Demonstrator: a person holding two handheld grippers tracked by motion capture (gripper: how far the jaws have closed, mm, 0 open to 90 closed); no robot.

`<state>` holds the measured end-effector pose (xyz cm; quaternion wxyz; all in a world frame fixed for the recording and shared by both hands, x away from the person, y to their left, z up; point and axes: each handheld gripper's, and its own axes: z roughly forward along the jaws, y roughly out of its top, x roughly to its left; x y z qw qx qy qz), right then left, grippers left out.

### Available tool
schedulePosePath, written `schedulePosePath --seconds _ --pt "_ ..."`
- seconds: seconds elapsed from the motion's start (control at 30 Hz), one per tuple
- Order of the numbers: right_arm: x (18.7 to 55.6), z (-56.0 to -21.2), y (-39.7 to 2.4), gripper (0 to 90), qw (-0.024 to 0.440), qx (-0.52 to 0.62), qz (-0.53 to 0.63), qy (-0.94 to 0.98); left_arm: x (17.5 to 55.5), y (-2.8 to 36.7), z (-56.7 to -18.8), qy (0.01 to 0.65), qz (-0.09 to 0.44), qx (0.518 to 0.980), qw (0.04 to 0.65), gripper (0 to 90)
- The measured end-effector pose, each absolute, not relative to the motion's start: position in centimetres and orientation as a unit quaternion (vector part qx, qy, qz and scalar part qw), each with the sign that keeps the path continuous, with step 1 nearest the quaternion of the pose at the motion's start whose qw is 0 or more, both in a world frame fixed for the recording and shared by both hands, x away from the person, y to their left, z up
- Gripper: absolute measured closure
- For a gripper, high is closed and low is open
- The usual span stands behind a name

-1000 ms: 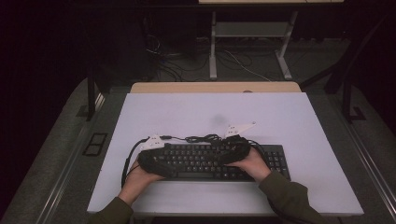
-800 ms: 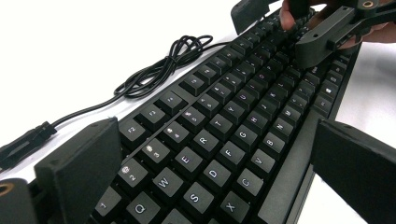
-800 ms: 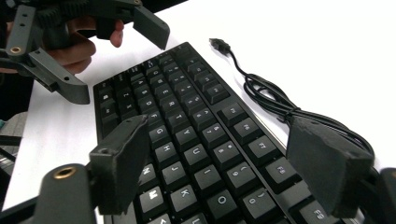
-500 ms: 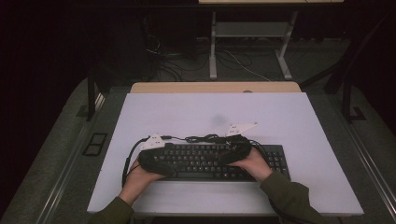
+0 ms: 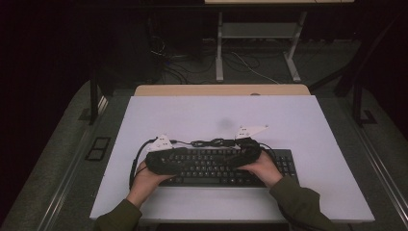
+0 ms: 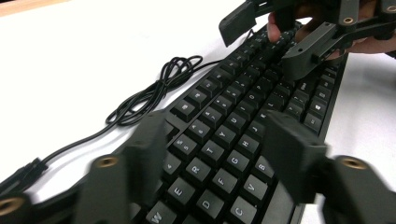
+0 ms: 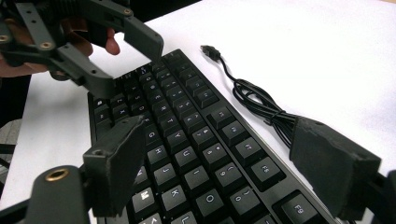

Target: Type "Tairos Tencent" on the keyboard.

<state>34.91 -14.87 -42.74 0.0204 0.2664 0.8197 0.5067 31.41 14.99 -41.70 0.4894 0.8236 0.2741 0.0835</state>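
From the high view, a flat black rectangular computer keyboard (image 5: 226, 166) lies near the person's edge of the white rectangular tabletop (image 5: 216, 115), its long side running left to right, with the left hand (image 5: 144, 179) and the right hand (image 5: 262, 168) at its two ends and the grippers lying across its key field. That view does not resolve single keys or the gaps between the jaws; the two gripper views do. The left gripper view looks along the key rows: the left gripper (image 6: 215, 154) hovers over the letter keys with its jaws partly apart and blurred, having just been closing, with only keys beneath the gap and nothing pinched. Farther along the same view, the right gripper (image 6: 261, 42) sits over the far end of the keyboard. The right gripper view shows the right gripper's own jaws spread wide over the number and function rows, released, one jaw over the keys and the other past the keyboard's back edge. It also shows something the left gripper view cuts off: the thin black keyboard cable (image 7: 254, 100), bundled in a loose coil on the table just behind the keyboard, ending in a free USB plug (image 7: 210, 50). The keys are matte black with pale legends, raised in neat staggered rows.
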Motion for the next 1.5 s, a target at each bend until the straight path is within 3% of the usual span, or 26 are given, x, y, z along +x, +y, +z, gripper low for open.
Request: schedulePosePath --seconds 0.43,1.5 --pt "34.9 -42.8 -14.9 18.3 0.023 0.265 0.505 0.821 32.1 14.0 -42.1 0.275 0.069 0.838 0.466 88.8" --pt "34.7 -43.0 -14.6 18.3 0.023 0.265 0.501 0.823 32.8 13.3 -43.6 0.281 0.066 0.868 0.405 89.1"
